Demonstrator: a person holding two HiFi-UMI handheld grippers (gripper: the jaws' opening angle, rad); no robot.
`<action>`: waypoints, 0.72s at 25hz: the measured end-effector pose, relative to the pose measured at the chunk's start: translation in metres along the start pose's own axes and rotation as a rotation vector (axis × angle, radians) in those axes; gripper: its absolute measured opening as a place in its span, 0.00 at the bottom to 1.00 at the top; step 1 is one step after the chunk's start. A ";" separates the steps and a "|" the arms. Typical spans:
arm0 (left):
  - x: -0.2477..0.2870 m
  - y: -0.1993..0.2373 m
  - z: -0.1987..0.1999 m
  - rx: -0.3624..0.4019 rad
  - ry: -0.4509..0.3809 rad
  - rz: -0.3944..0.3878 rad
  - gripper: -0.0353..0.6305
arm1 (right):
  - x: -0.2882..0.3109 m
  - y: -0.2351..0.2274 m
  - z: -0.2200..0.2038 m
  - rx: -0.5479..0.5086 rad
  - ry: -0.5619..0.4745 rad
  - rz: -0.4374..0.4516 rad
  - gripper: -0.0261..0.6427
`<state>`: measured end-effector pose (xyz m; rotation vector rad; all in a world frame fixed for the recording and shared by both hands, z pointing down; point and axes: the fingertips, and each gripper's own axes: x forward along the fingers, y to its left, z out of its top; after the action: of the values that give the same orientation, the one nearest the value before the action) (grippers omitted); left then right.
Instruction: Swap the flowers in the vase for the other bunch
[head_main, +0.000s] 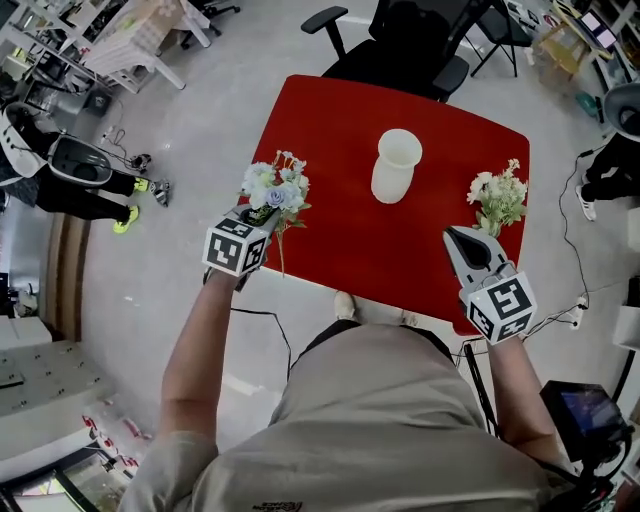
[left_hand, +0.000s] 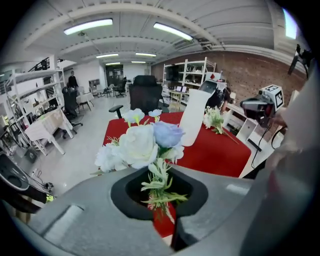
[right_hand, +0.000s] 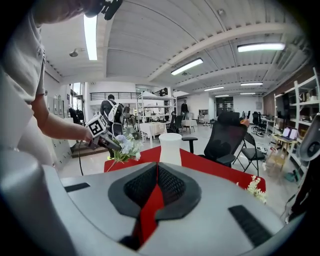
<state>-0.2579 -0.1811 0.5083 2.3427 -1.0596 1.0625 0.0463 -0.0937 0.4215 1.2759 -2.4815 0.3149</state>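
Observation:
A white vase (head_main: 397, 165) stands empty in the middle of the red table (head_main: 340, 250). My left gripper (head_main: 262, 213) is shut on the stems of a blue-and-white bunch (head_main: 276, 187), held low over the table's left part. In the left gripper view the stems (left_hand: 159, 192) pass between the jaws, the blooms (left_hand: 145, 142) stand in front, and the vase (left_hand: 194, 117) is beyond. A cream-and-green bunch (head_main: 498, 198) lies at the table's right. My right gripper (head_main: 455, 235) is shut and empty, just left of that bunch's stems; its view shows the closed jaws (right_hand: 156, 172) and the vase (right_hand: 170, 149).
A black office chair (head_main: 400, 50) stands at the table's far edge. A person in dark clothes (head_main: 70, 180) is at the left on the floor. Cables run over the floor at the right, and a screen on a stand (head_main: 590, 410) is at the lower right.

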 end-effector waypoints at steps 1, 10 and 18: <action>0.009 0.002 -0.005 0.007 0.026 -0.002 0.12 | -0.001 0.000 -0.002 0.004 0.005 -0.009 0.06; 0.063 0.016 -0.035 -0.027 0.140 -0.036 0.12 | -0.012 0.001 -0.012 0.036 0.035 -0.076 0.06; 0.076 0.019 -0.041 -0.084 0.119 -0.062 0.25 | -0.017 0.004 -0.023 0.055 0.053 -0.116 0.06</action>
<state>-0.2589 -0.2068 0.5927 2.2022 -0.9626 1.0980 0.0569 -0.0710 0.4358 1.4078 -2.3584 0.3848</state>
